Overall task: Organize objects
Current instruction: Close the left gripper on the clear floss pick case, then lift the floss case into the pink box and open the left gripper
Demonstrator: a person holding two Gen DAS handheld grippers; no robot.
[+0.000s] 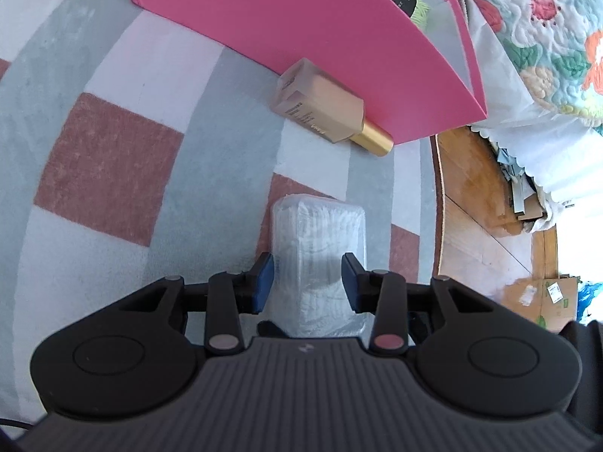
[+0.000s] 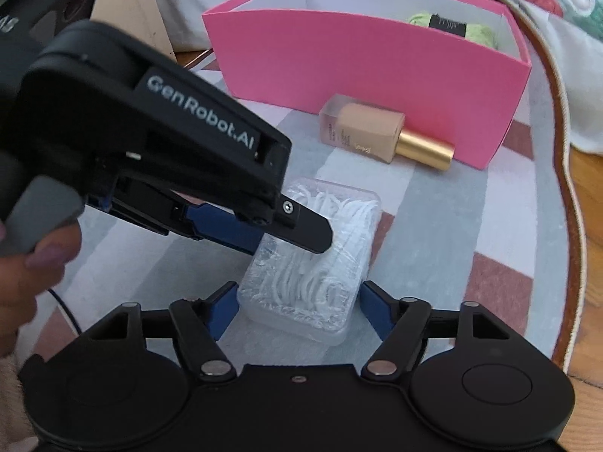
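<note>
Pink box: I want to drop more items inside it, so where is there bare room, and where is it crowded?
Inside the pink box, the white floor left of the green yarn looks bare. Outside, the rug left of the foundation bottle is free. Both grippers crowd the clear floss-pick case.

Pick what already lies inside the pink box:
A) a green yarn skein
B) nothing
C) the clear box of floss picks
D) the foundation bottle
A: the green yarn skein shows over the pink box wall, while the foundation bottle and the floss-pick box lie outside on the rug.
</note>
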